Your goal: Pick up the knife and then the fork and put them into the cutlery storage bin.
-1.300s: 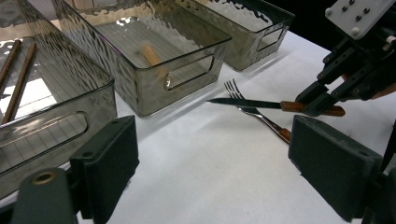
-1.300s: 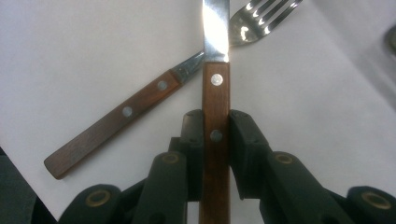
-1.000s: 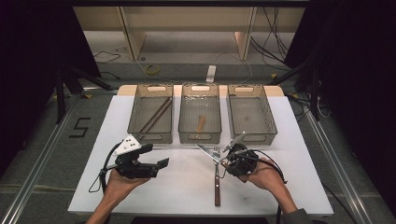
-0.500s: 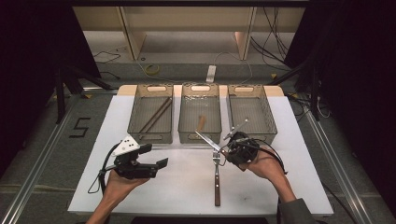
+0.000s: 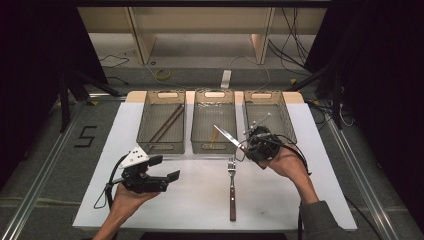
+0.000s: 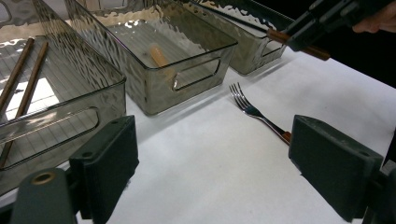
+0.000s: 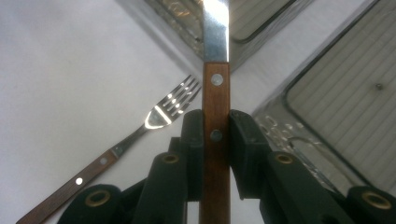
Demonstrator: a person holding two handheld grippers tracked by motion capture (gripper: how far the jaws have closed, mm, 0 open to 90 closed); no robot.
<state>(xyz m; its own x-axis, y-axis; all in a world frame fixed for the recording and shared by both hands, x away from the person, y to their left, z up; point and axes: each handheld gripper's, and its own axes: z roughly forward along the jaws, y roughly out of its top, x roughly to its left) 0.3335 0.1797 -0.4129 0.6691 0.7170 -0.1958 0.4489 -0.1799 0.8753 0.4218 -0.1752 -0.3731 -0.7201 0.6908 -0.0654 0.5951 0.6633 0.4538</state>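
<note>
The knife (image 7: 215, 88) is sitting pinched by its wooden handle between the two black jaws of the right gripper (image 5: 252, 142), the pads pressing on either side of the handle near its lower rivet. Its steel blade (image 5: 226, 135) is pointing up and away to the left in the high view, hanging in the air over the near end of the middle bin (image 5: 214, 146) and clear of the counter (image 5: 200, 200). In the left gripper view the same knife is showing at the top right, its brown handle (image 6: 308, 49) poking out of the other gripper's jaws.

Just below it, a fork (image 5: 231, 187) with a wooden handle is lying flat on the white counter, tines pointing toward the bins, untouched by either gripper. In the right gripper view the fork (image 7: 159, 116) is lying to the left of the held knife.

Three smoky see-through bins are standing side by side at the far edge of the counter. The left bin (image 5: 150, 142) is holding a pair of brown chopsticks (image 5: 167, 122); the middle one has a small wooden-handled piece (image 6: 159, 55) lying in it; the right bin (image 5: 287, 120) is sitting just behind the right hand.

The left gripper (image 5: 167, 176) is resting low over the near left part of the counter, its jaws spread wide with nothing between them, well apart from the fork and the bins
</note>
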